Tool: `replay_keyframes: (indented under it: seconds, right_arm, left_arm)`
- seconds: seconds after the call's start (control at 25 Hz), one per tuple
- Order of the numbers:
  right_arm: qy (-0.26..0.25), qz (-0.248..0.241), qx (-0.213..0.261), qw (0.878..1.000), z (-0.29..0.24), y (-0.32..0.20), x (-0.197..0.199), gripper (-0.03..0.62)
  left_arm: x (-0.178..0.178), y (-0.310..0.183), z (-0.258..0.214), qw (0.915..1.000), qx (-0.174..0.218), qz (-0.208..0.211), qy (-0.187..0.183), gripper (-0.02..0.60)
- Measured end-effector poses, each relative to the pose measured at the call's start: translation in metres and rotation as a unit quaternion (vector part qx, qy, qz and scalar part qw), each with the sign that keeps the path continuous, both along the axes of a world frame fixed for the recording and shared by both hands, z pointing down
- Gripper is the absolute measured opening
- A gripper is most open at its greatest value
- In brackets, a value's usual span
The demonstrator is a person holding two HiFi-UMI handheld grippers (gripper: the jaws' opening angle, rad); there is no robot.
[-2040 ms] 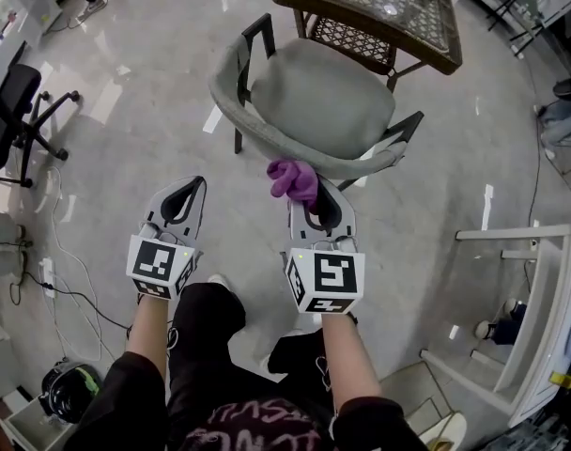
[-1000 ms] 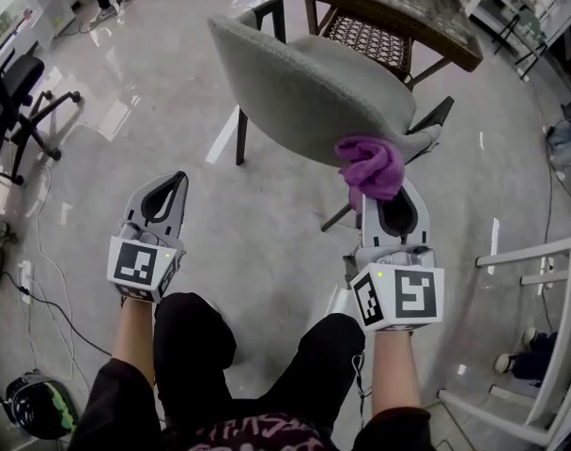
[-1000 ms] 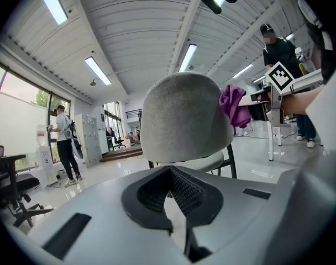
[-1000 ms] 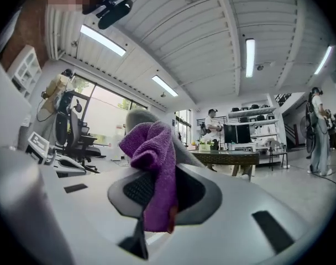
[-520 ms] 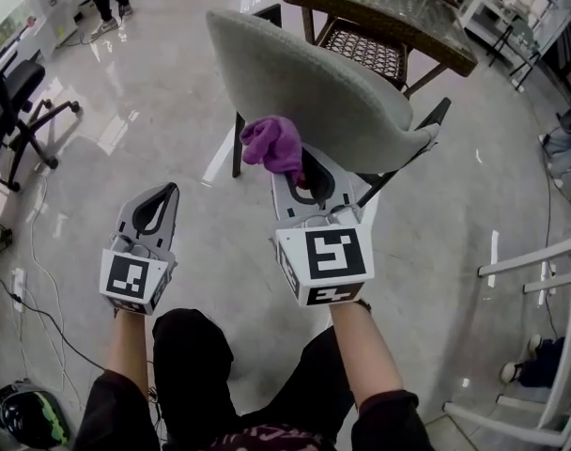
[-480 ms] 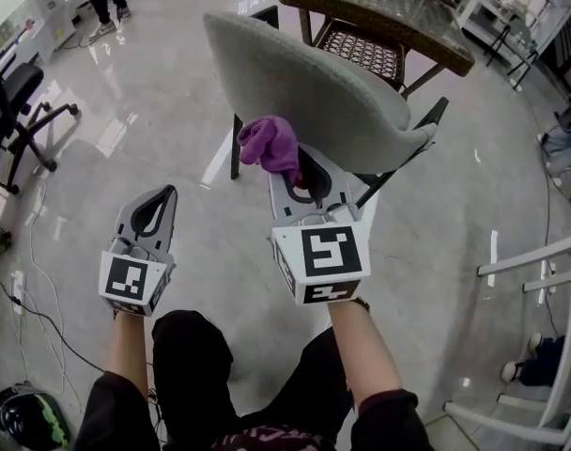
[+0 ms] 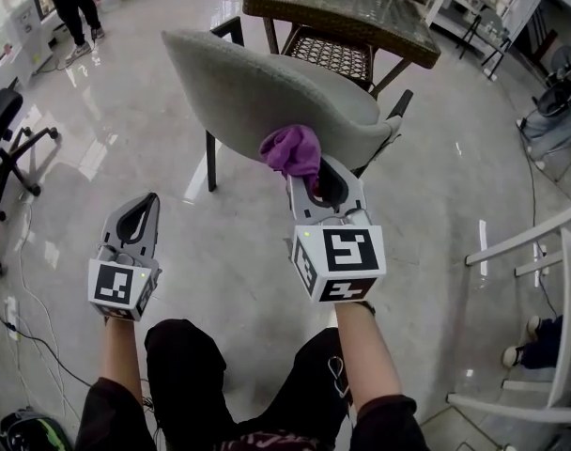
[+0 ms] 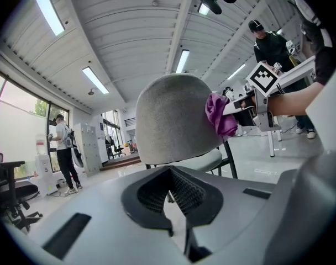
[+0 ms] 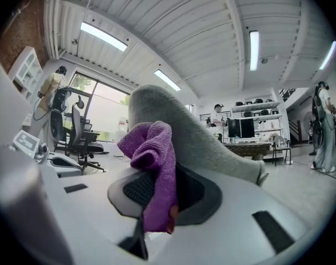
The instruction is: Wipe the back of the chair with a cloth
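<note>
Cloth (image 7: 293, 148), purple, bunched, pinched in R hand-held gripper (image 7: 310, 170). L hand-held gripper (image 7: 146, 201) lower, jaws together, nothing btwn. Cloth touches grey chair back (image 7: 239, 87) nr its right edge. Table (image 7: 347, 9) behind chair.

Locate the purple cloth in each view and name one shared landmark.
Head view: cloth at centre, in the right gripper, against the chair back.
Left gripper view: cloth right of centre, at the chair back's right edge.
Right gripper view: cloth at centre, pinched between the jaws.
Shared landmark: the grey chair back.
</note>
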State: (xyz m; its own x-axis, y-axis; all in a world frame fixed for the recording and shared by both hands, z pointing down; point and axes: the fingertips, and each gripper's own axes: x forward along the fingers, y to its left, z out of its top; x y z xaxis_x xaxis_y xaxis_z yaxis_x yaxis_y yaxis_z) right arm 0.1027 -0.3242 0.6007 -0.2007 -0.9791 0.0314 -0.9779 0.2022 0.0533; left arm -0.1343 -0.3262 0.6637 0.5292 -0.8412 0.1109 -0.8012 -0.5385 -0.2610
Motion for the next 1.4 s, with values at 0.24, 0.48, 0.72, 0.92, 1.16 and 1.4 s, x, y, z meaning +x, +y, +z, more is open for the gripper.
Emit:
replay_keyframes:
  seconds: [0.24,0.48,0.72,0.92,1.16,1.4]
  right_arm:
    - [-0.023,0.066,-0.017,0.997,0.012,0.010,0.087,0.094]
    - [-0.027,0.134,-0.053,0.989,0.034,-0.004,0.165,0.094]
    - [0.003,0.154,-0.039,0.987,0.037,0.004,0.172,0.094]
    - [0.034,0.075,0.010,0.997,0.022,0.042,0.097,0.094]
    - [0.052,-0.042,-0.006,0.998,0.049,0.015,-0.027,0.094]
    - [0.049,-0.062,-0.029,0.996,0.068,-0.023,-0.071,0.094]
  left_arm:
    - [0.023,-0.003,0.012,0.9997,-0.011,0.015,-0.018,0.009]
    - [0.048,0.000,0.019,0.9981,-0.006,0.043,-0.043,0.009]
    - [0.052,0.003,0.025,0.9975,-0.008,0.047,-0.051,0.009]
    - [0.045,0.001,0.031,0.9980,-0.012,0.035,-0.051,0.009]
    - [0.031,0.003,0.036,0.9984,-0.014,0.023,-0.049,0.009]
    - [0.000,0.006,0.040,0.9984,-0.023,-0.001,-0.052,0.009]
